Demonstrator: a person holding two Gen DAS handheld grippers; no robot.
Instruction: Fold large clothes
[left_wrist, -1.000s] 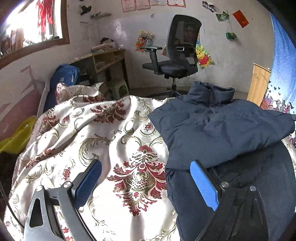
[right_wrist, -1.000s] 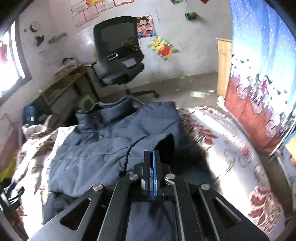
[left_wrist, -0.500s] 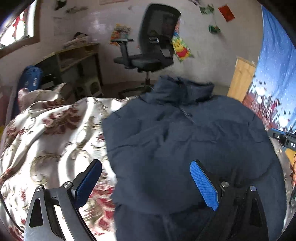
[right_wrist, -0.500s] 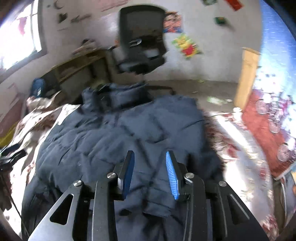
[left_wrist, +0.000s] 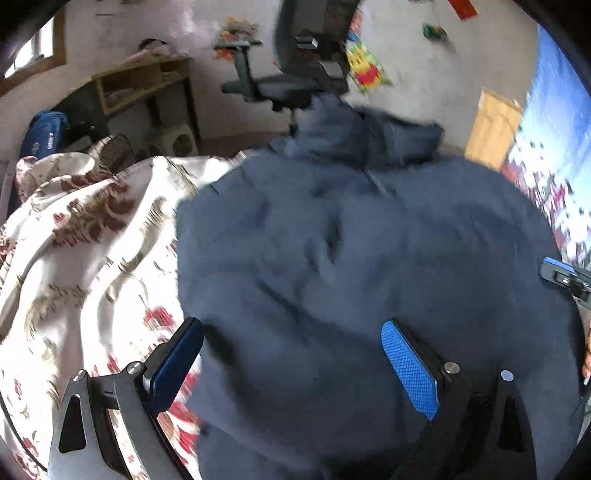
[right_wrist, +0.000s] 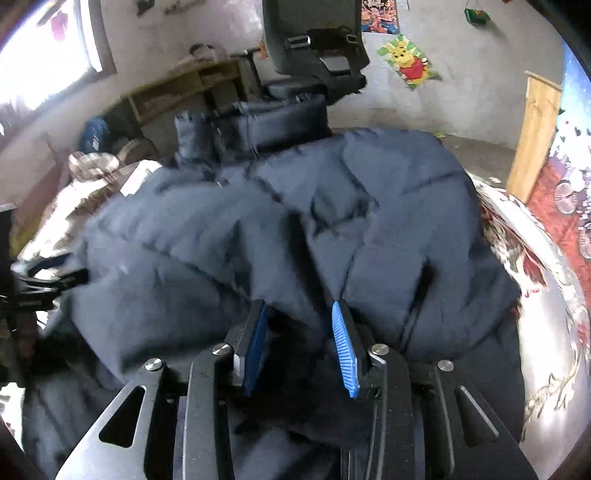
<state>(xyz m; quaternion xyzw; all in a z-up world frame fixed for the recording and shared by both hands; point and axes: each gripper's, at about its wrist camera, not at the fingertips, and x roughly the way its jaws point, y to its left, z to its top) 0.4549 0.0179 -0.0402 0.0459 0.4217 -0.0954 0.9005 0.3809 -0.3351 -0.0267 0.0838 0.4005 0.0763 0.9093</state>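
Jacket (right_wrist: 388, 229), navy and puffy, lies folded on the floral bed (left_wrist: 92, 240); right tongs (right_wrist: 299, 339) have just parted, dropping it, left tongs (left_wrist: 291, 365) spread empty, so another fold likely follows.

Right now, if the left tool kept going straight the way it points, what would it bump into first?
Most likely the dark blue padded jacket: the left tool, wide open, points down at it. Depth is unclear.

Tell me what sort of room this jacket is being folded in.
Most likely a bedroom that doubles as a study. The navy jacket lies on a bed with a floral cover; behind it stand an office chair and a wooden desk, with cartoon posters on the wall.
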